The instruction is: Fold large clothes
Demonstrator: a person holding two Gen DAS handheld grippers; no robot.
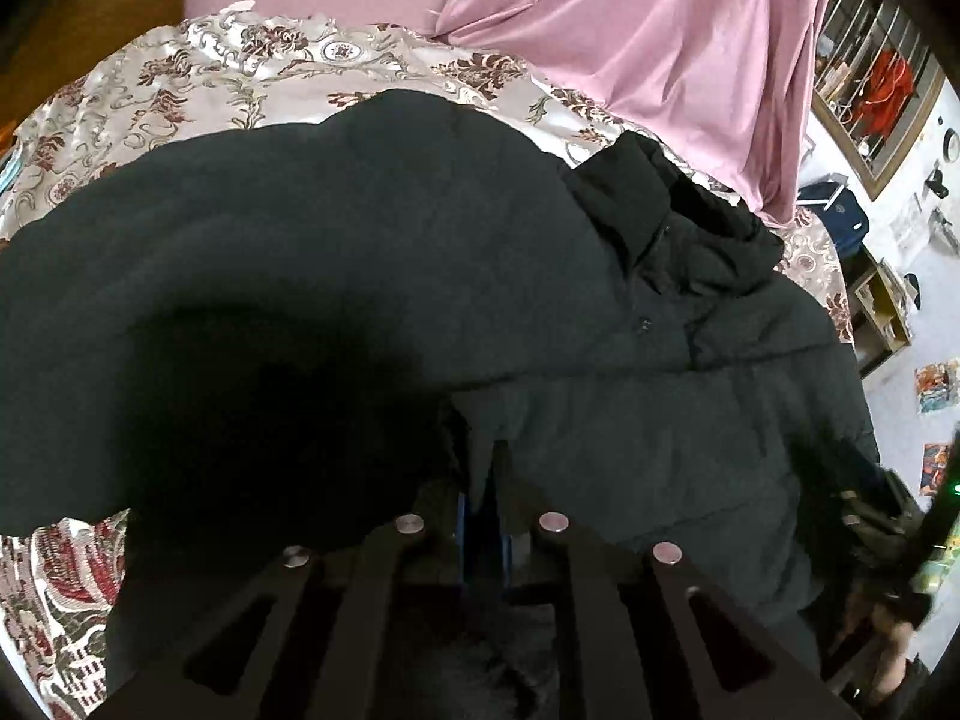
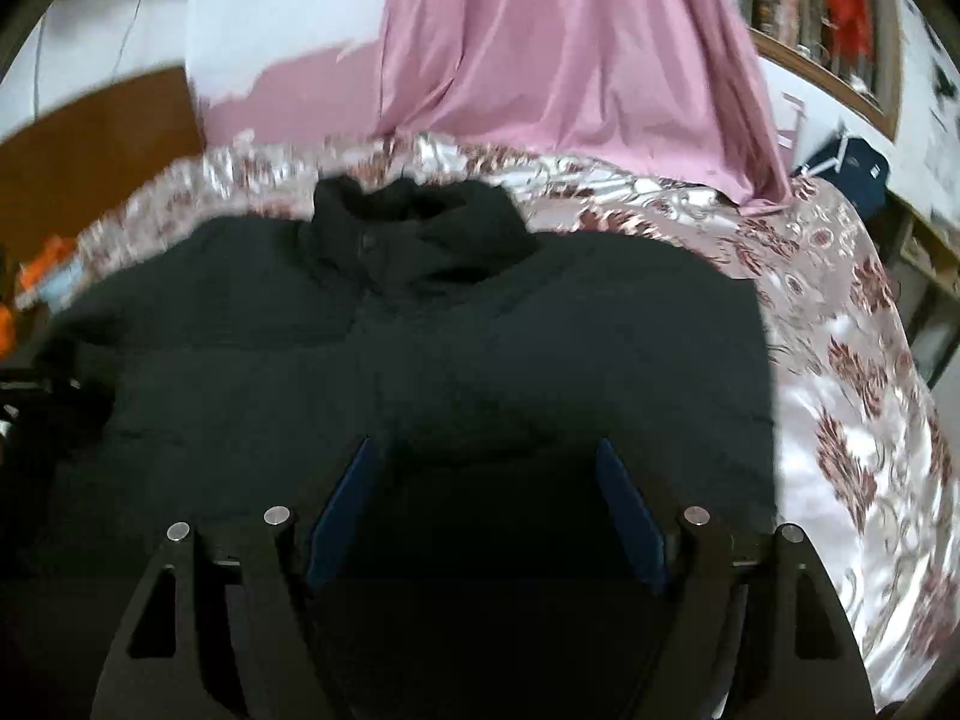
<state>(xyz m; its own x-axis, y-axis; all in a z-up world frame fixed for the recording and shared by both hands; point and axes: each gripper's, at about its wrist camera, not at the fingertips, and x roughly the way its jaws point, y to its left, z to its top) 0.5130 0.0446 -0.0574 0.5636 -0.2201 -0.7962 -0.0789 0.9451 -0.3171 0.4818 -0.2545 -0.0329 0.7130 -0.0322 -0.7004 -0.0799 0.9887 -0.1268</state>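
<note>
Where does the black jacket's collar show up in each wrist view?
Left wrist: collar sits right of centre in the upper half, above the jacket's front.
Right wrist: collar sits left of centre in the upper half.
Shared landmark: the pink curtain hanging behind the bed.

You have a plain black padded jacket (image 2: 420,348) lying on a silvery bedspread (image 2: 840,372) patterned with dark red flowers and scrolls. Behind the jacket hangs a plain shiny pink curtain (image 2: 570,42). Your gripper pads (image 2: 630,516) over the jacket are blue.
</note>
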